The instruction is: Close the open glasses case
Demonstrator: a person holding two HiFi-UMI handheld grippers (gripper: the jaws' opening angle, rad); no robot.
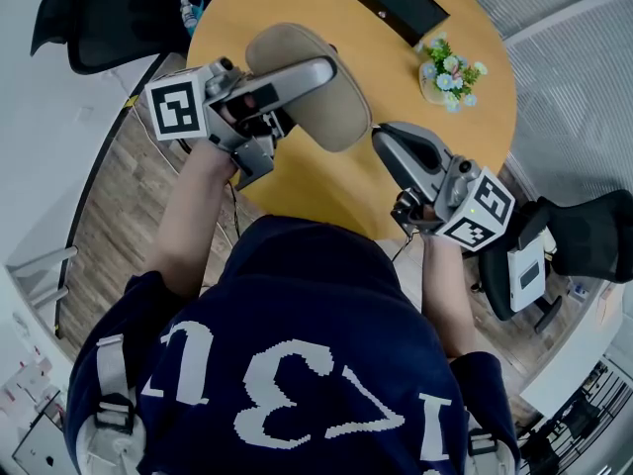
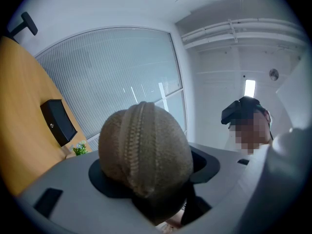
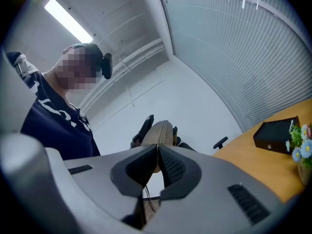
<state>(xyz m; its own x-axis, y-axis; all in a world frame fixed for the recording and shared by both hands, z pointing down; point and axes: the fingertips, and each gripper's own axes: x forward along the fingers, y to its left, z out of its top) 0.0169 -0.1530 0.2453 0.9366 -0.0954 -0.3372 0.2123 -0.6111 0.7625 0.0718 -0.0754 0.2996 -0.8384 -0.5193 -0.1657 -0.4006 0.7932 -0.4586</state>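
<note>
A beige zippered glasses case (image 1: pixel 336 117) hangs above the round wooden table (image 1: pixel 326 191) — clamped in the left gripper (image 1: pixel 309 73). The right gripper (image 1: pixel 384 139), jaws pressed together, meets the case's 4 o'clock edge (any zipper tab is hidden). To close it well, probably keep the case steady and draw along the zipper line (image 2: pixel 134 145).
</note>
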